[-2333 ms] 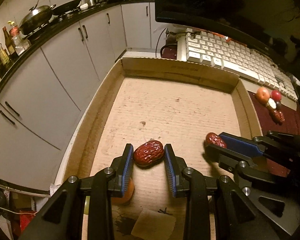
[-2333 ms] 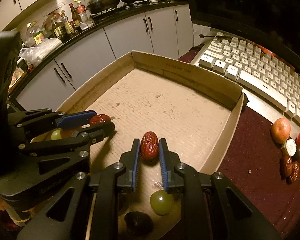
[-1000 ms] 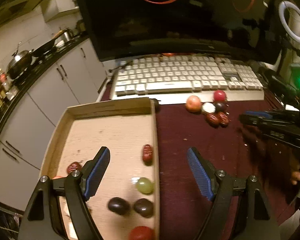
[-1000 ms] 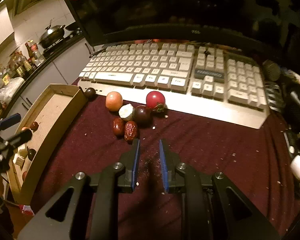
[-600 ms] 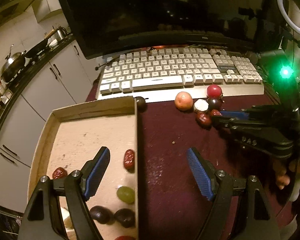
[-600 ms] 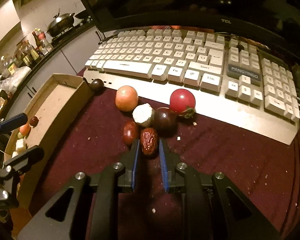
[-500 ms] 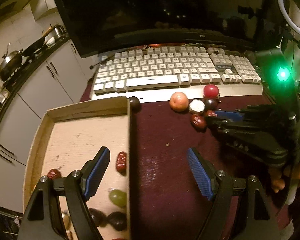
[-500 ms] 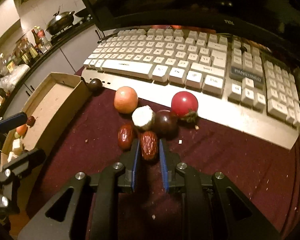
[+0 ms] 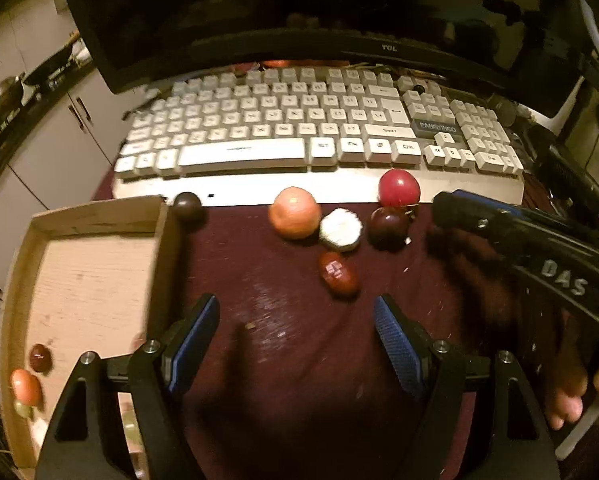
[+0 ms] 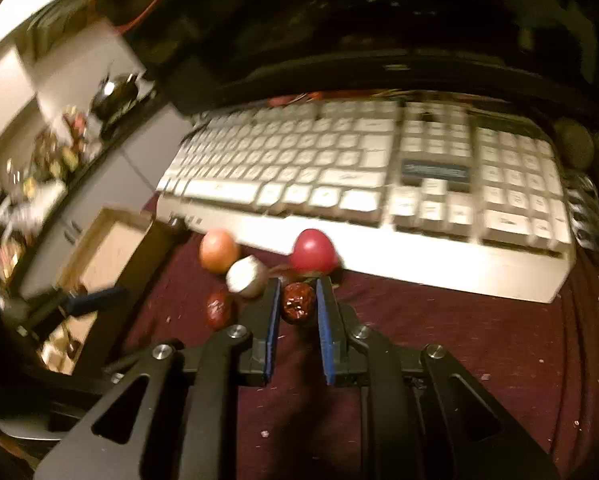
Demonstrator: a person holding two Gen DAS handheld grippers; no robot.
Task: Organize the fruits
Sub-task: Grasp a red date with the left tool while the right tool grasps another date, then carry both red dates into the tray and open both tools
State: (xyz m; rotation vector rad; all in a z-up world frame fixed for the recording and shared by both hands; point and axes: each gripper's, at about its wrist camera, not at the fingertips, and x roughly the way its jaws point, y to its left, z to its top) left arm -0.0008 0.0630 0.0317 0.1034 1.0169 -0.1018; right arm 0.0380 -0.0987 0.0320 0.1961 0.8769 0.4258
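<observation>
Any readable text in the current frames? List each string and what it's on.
"TCL": bottom bezel of the black monitor.
"PANGYNGO": grey badge on the white keyboard.
"Ctrl": bottom-row key of that keyboard.
"DAS": white letters on the black right gripper body; any further letters are cut off.
Other key legends: too small or blurred to read.
Right wrist view: motion-blurred, nothing legible.
</observation>
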